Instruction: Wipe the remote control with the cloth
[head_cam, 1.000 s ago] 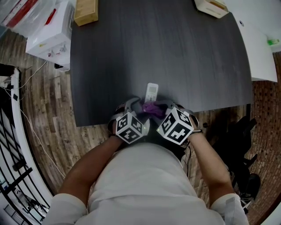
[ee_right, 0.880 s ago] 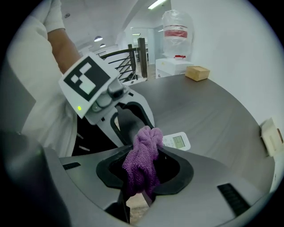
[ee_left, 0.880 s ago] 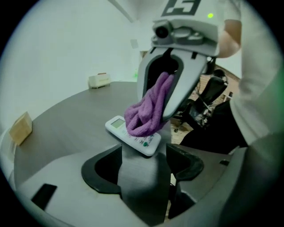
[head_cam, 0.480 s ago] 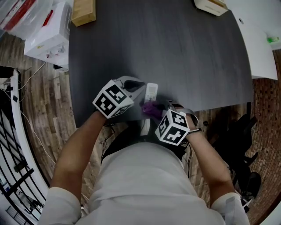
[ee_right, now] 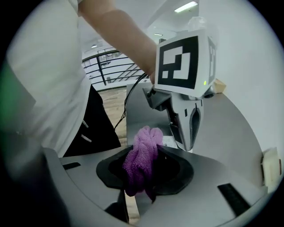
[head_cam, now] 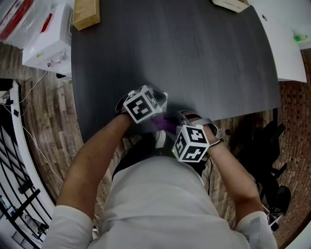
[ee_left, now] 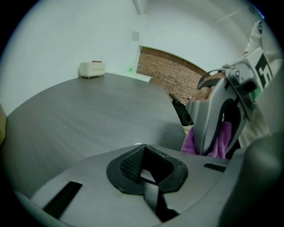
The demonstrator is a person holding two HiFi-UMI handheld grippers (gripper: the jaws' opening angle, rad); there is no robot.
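The white remote control (ee_right: 169,141) lies near the front edge of the dark grey table (head_cam: 194,58). In the head view my left gripper (head_cam: 158,100) covers most of it. That gripper's jaws are shut, with no thing seen gripped between them, and its fingertips (ee_right: 186,142) point down at the remote. My right gripper (head_cam: 171,126) is shut on the bunched purple cloth (ee_right: 142,159), just in front of the remote. The left gripper view shows the cloth (ee_left: 222,141) hanging in the right gripper's fingers (ee_left: 208,133).
A wooden box (head_cam: 86,13) sits at the table's back left corner and a pale box (head_cam: 228,4) at the back edge. White cartons (head_cam: 46,44) stand on the floor at the left, and a white table (head_cam: 286,48) is at the right.
My left gripper left its place beside the right one, swung out to the left, then came over the remote, and its jaws closed. The right gripper stayed put with the cloth.
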